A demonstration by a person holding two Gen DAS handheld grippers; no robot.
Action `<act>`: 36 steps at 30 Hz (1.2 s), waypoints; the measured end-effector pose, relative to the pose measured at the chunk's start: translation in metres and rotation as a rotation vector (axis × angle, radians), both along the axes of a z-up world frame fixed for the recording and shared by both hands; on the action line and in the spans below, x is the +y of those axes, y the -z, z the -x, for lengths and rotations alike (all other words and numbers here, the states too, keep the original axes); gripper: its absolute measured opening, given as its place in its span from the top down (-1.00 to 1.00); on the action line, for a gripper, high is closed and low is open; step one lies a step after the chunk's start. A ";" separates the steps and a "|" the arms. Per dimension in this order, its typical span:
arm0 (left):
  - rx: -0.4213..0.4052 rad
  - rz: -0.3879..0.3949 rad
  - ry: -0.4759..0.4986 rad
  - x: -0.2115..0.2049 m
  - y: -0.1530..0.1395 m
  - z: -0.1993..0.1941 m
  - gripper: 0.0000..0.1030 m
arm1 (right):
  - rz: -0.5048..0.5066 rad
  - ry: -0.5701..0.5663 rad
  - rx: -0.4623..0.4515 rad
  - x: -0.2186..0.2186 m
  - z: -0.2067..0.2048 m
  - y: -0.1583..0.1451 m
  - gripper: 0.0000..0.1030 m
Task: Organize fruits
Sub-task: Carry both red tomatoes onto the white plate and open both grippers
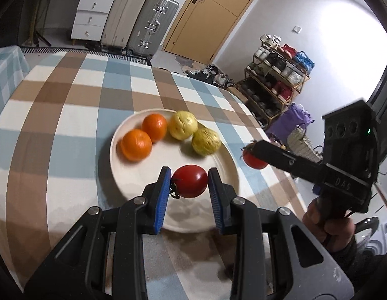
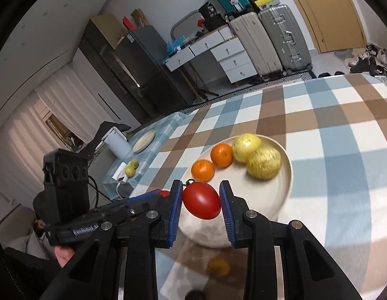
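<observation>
Left wrist view, left tongs [image 1: 189,182] gripping tomato [image 1: 190,181], above plate [image 1: 123,175]

Tomato [image 1: 190,181]: smooth, glossy skin with a highlight. Second tomato [image 2: 202,203]: same glossy finish. Oranges [image 1: 136,145], at 10 o'clock on the plate: dimpled, faintly shiny peel. Yellow fruits [image 1: 206,141], at 1 o'clock: dull, rough-looking skin. Plate [image 1: 118,165]: cream, smooth, matt, ceramic-looking. Tablecloth [image 1: 68,115]: checked woven cloth, matt. Pads [image 1: 162,200]: blue, ribbed, rubber-like. Gripper [image 1: 189,182] body: black matt plastic, with metal pins.
</observation>
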State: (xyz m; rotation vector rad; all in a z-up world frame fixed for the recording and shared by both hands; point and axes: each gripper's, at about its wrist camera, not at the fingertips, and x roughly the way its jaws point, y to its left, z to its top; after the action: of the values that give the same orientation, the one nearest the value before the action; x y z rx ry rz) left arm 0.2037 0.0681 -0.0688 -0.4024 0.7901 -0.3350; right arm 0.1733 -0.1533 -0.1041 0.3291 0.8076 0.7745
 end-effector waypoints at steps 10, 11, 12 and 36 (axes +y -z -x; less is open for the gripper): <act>-0.015 -0.074 0.020 -0.014 0.015 -0.051 0.46 | 0.066 -0.025 0.074 0.030 -0.066 0.014 0.40; -0.013 -0.075 0.022 -0.014 0.017 -0.055 0.46 | 0.078 -0.028 0.070 0.033 -0.068 0.015 0.40; -0.012 -0.077 0.025 -0.014 0.019 -0.059 0.46 | 0.093 -0.034 0.059 0.036 -0.070 0.015 0.40; -0.016 -0.128 0.053 -0.021 0.035 -0.069 0.41 | 0.231 -0.057 -0.002 0.062 -0.083 0.023 0.01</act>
State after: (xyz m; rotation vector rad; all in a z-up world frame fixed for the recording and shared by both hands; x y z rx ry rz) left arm 0.2728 0.0468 -0.1042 -0.2589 0.8028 -0.3351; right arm 0.2559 -0.0917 -0.1274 0.0987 0.8983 0.7263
